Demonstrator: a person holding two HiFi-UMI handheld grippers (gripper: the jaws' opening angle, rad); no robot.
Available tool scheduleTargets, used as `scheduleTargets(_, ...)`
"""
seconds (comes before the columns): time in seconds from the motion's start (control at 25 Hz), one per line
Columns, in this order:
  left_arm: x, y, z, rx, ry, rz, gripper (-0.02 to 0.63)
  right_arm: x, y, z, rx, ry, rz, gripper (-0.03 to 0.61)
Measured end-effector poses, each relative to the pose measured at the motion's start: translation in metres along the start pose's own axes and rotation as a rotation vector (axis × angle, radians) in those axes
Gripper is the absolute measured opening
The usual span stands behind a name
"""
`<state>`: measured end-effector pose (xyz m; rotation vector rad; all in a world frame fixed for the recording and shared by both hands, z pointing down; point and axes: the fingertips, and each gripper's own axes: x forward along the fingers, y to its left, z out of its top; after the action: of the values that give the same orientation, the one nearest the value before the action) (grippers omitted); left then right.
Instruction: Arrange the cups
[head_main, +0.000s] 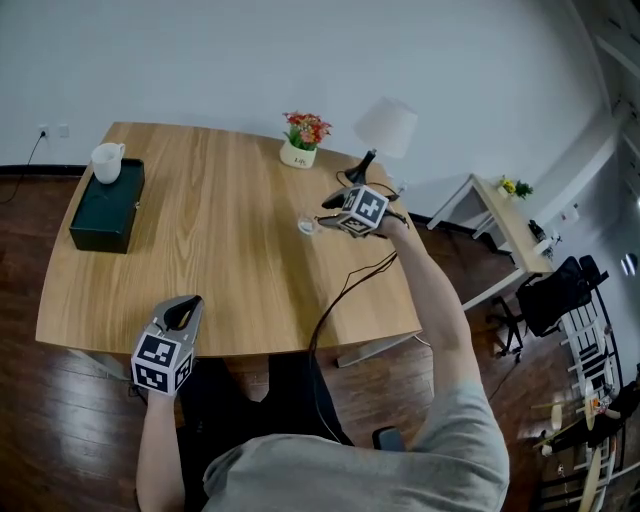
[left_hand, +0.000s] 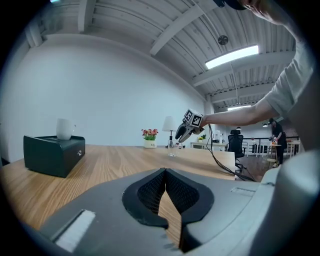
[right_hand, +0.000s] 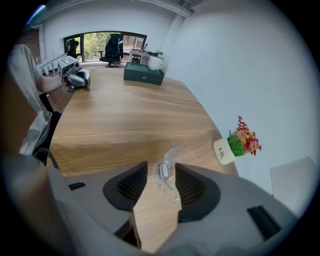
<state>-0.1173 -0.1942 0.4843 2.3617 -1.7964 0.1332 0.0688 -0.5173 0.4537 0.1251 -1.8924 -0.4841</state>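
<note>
We see the whole wooden table (head_main: 220, 260) only in the head view, with the dark box (head_main: 105, 212) at its far left and the lamp (head_main: 386, 128) at the back edge. The left gripper (left_hand: 165, 172) rests at the near edge, jaws together on nothing. Only the right gripper view shows the right gripper (right_hand: 161, 174) spread wide around the clear glass (right_hand: 175, 156), which stands on the table near the flower pot (right_hand: 235, 145). A white cup (head_main: 107, 162) sits on the box.
</note>
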Motion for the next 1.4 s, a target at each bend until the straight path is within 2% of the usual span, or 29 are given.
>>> scheduleTargets(0.12,0.001,-0.002,0.000,0.004,0.002,-0.007,0.011,0.014,-0.004,-0.007,0.014,0.051,0.012,0.184)
scheduleTargets(0.24,0.002,-0.002,0.000,0.002,0.002,-0.015,0.011,0.027,-0.007,-0.012,0.005,0.112,0.017,0.143)
scheduleTargets(0.36,0.002,-0.003,0.000,-0.003,0.005,-0.022,0.011,0.041,-0.003,-0.015,-0.046,0.174,0.034,0.129)
scheduleTargets(0.44,0.002,-0.005,0.000,-0.003,0.007,-0.024,0.011,0.046,-0.003,-0.016,-0.102,0.200,0.032,0.091)
scheduleTargets(0.64,0.007,-0.011,0.000,0.016,0.026,-0.027,0.011,0.042,-0.002,-0.016,-0.114,0.207,0.054,0.060)
scheduleTargets(0.8,0.006,-0.009,0.000,0.012,0.025,-0.031,0.011,0.042,0.009,-0.002,-0.109,0.165,0.102,0.046)
scheduleTargets(0.96,0.005,-0.008,0.002,-0.005,0.019,-0.035,0.011,0.038,0.021,0.040,-0.162,0.112,0.149,0.046)
scheduleTargets(1.08,0.004,-0.008,0.006,-0.026,0.008,-0.044,0.011,0.029,0.026,0.087,-0.224,0.067,0.160,0.046)
scheduleTargets(1.4,-0.002,0.008,0.008,-0.086,-0.009,-0.025,0.011,0.012,0.054,0.260,-0.471,-0.070,0.163,0.046)
